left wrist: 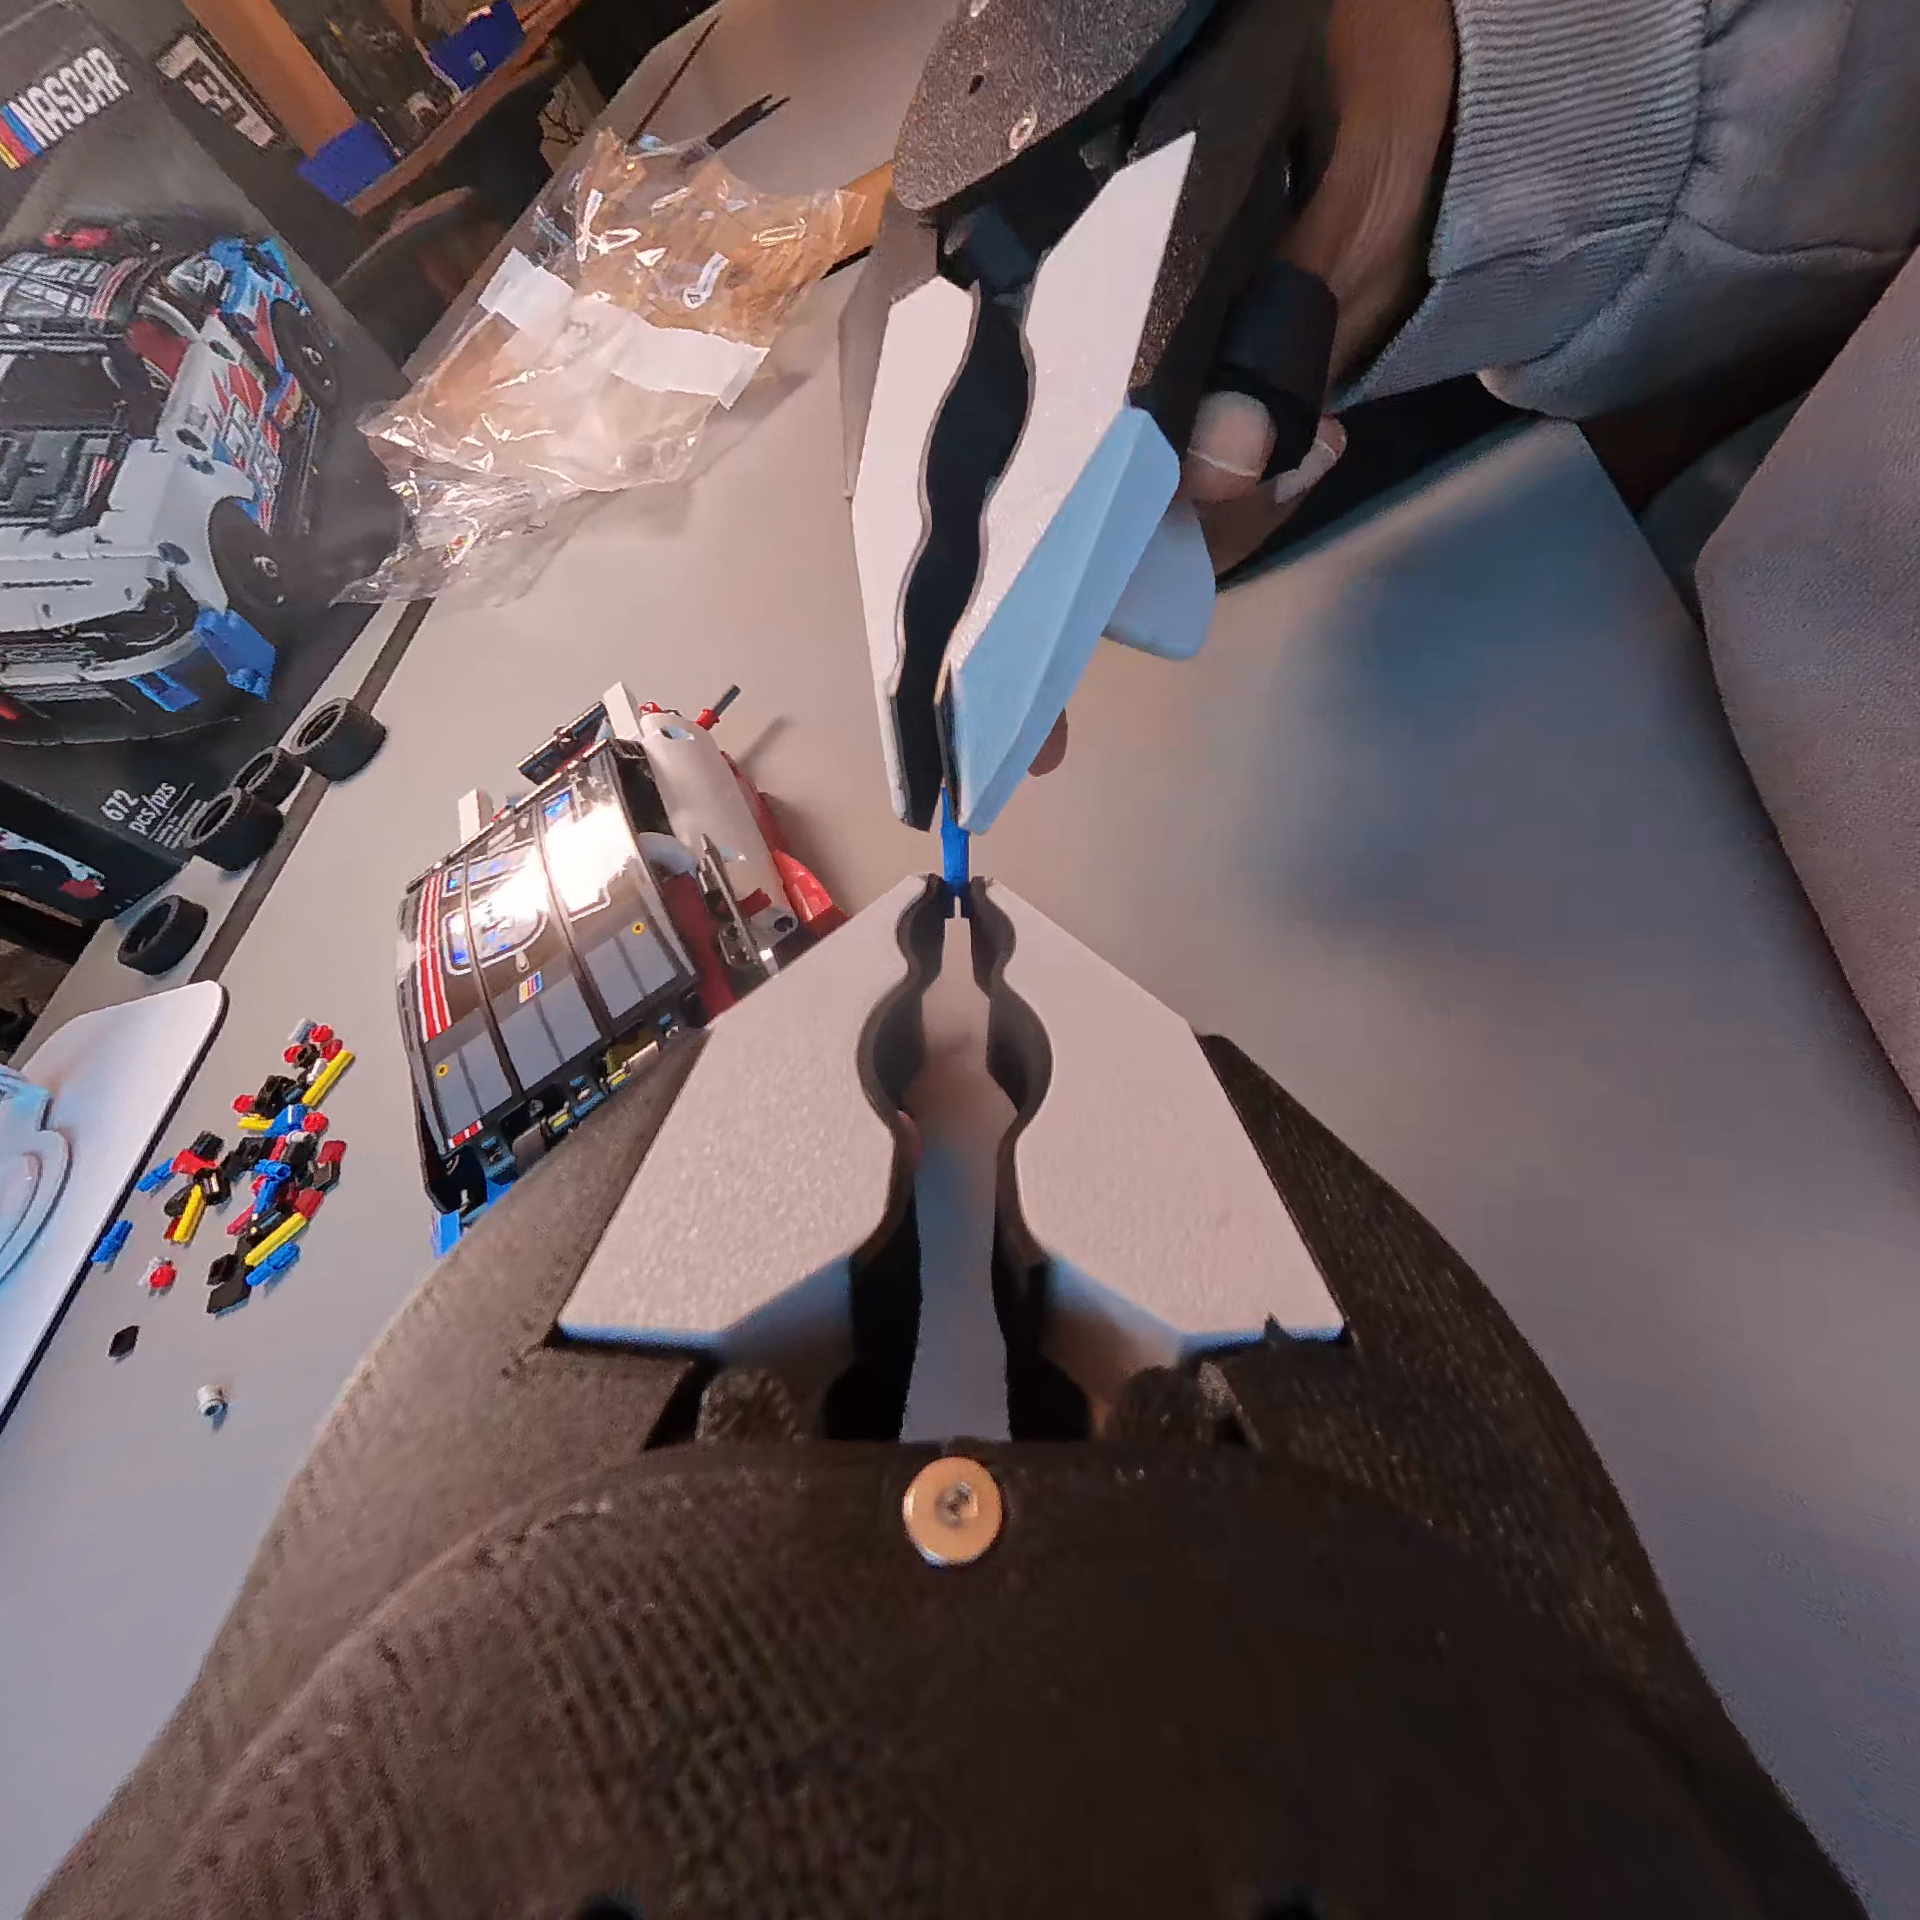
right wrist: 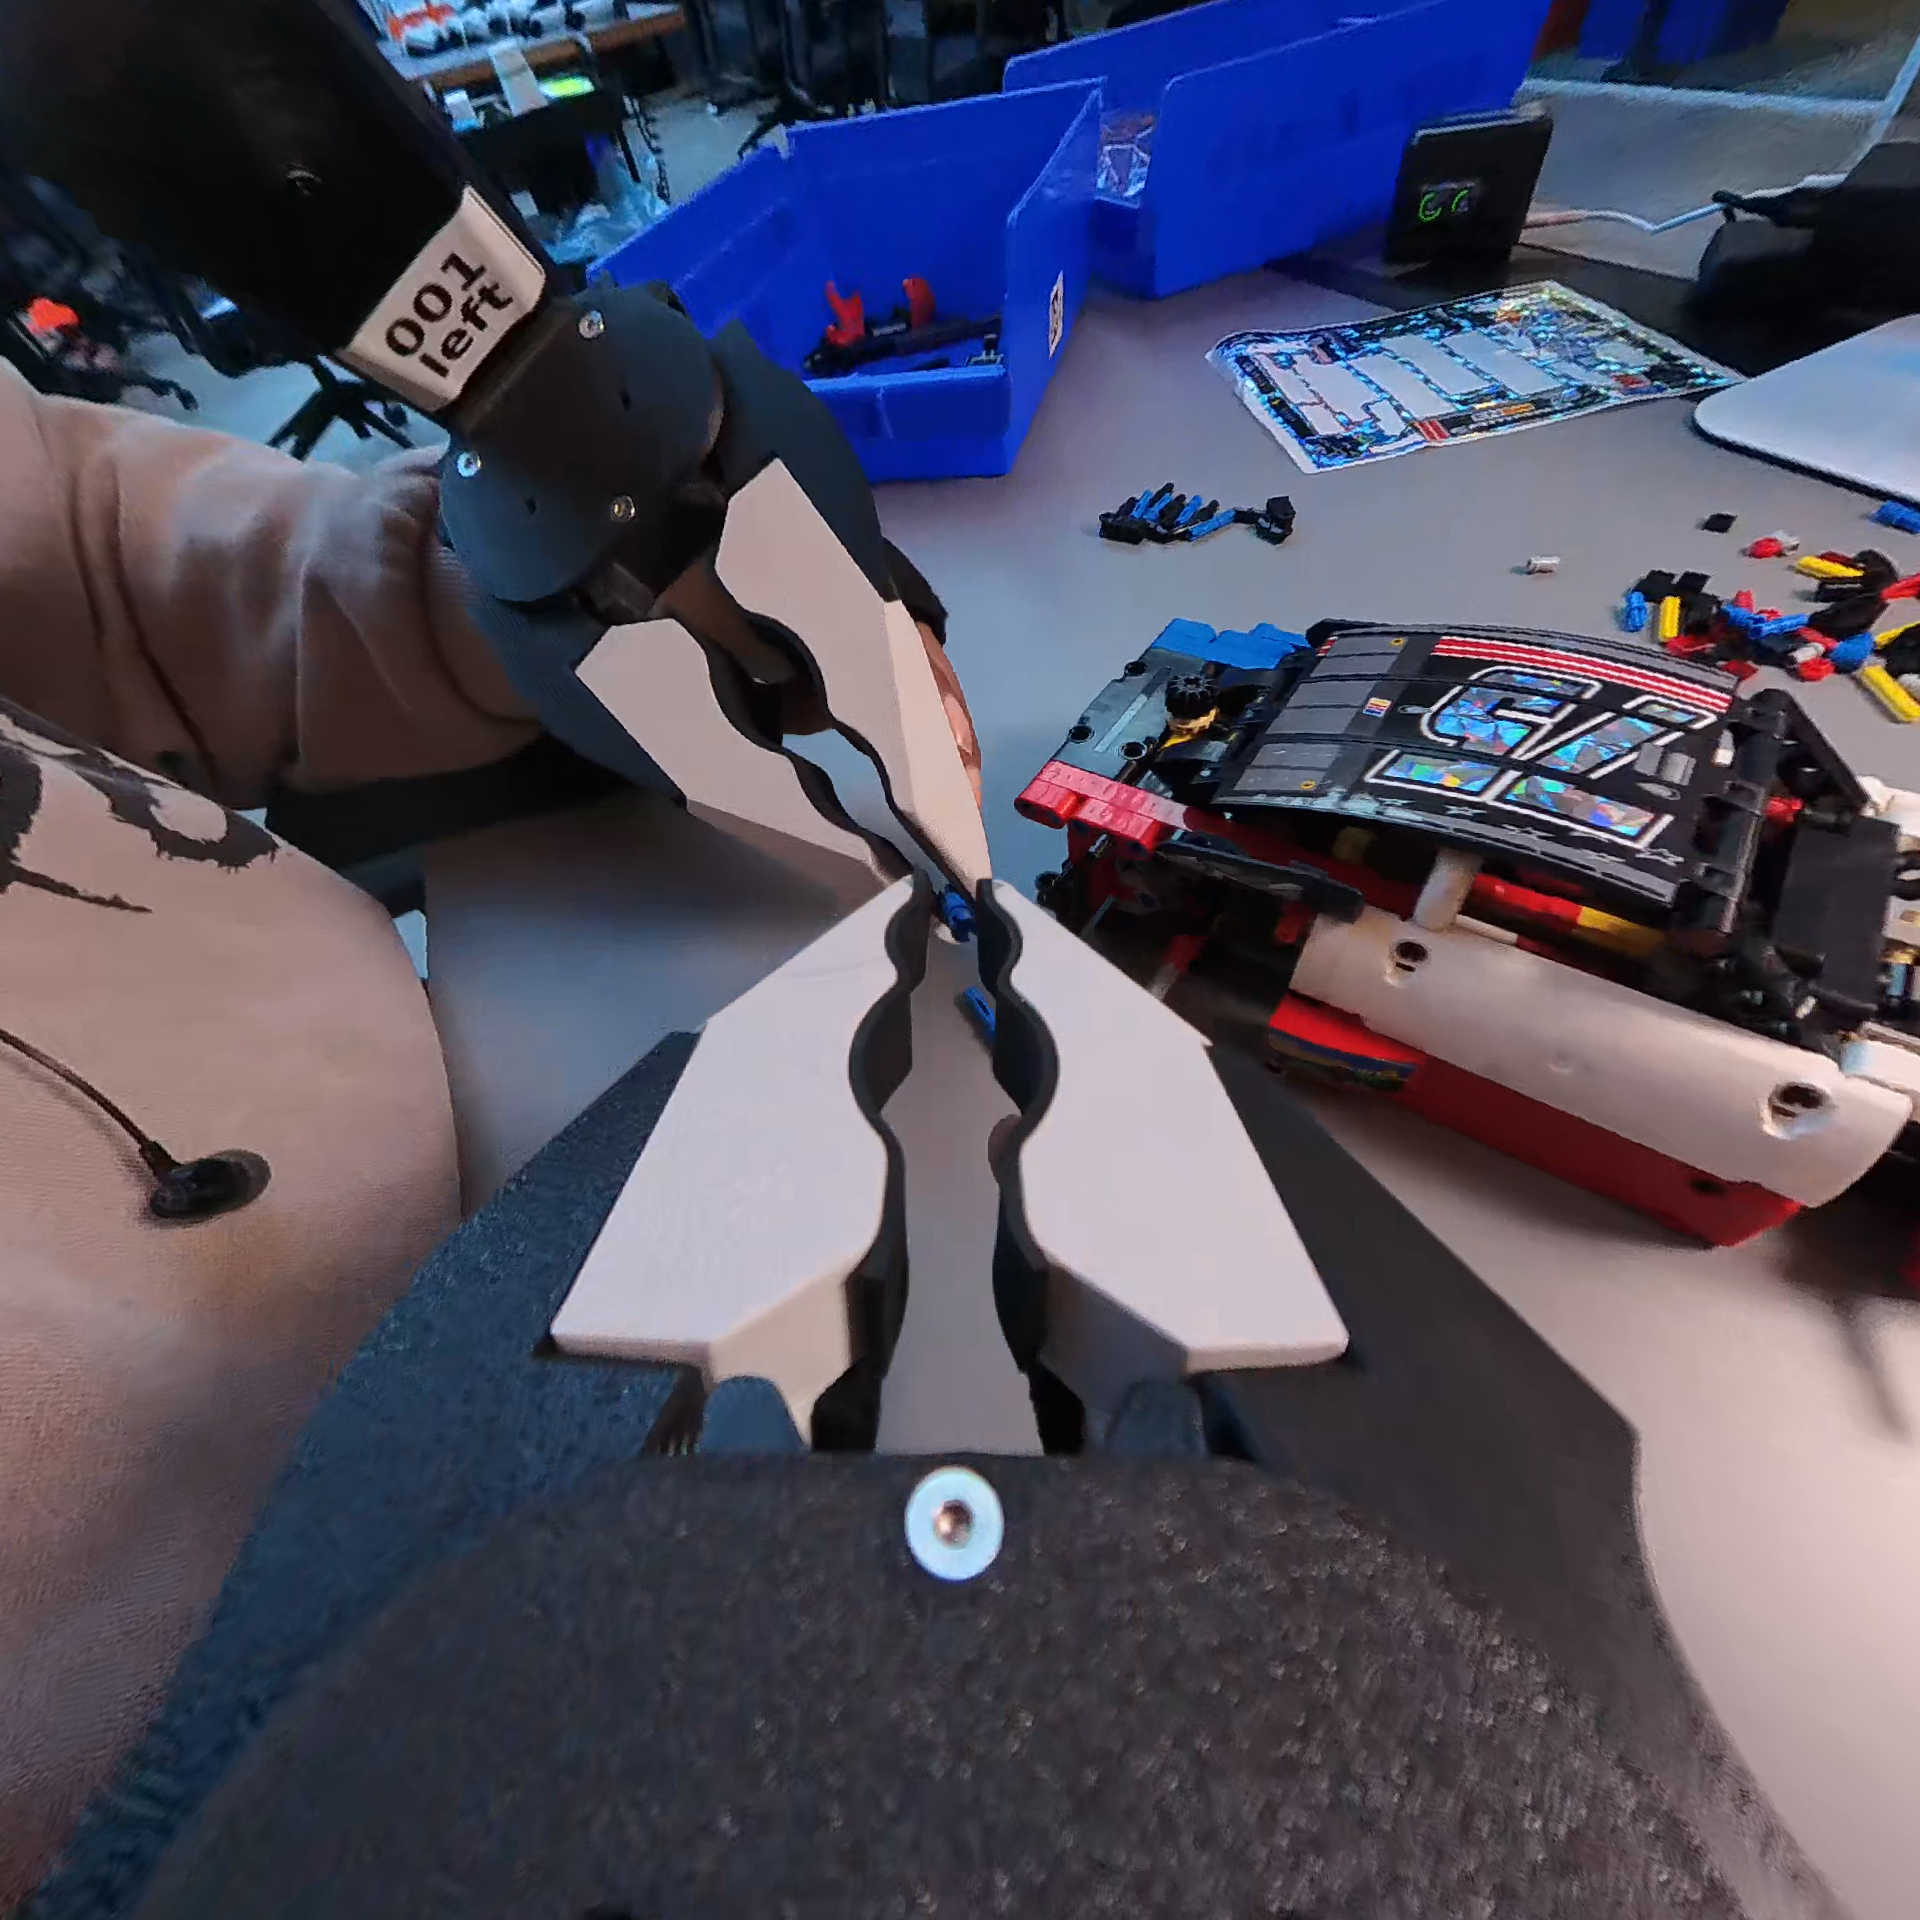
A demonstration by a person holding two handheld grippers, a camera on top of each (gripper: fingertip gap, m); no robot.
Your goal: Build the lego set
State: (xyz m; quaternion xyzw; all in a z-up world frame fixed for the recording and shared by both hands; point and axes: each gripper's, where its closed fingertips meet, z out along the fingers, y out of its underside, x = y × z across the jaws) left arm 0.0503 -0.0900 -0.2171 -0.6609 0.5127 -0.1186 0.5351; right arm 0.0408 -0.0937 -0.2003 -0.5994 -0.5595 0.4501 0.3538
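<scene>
Lego's small blue pin (left wrist: 954,854) hangs above the grey table (left wrist: 1455,935), pinched tip to tip between left gripper (left wrist: 954,902) and right gripper (right wrist: 956,902), while only the right wrist view shows blue bins (right wrist: 904,260) far behind the half-built car (right wrist: 1455,831).

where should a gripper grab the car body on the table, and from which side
Probably the long white side panel, gripping across the car body from above. It lies tilted with the curved stickered roof up; that roof looks slick and rounded, while the panel and the red base give straighter faces. Both grippers are busy: left gripper and right gripper pinch a blue pin.
</scene>
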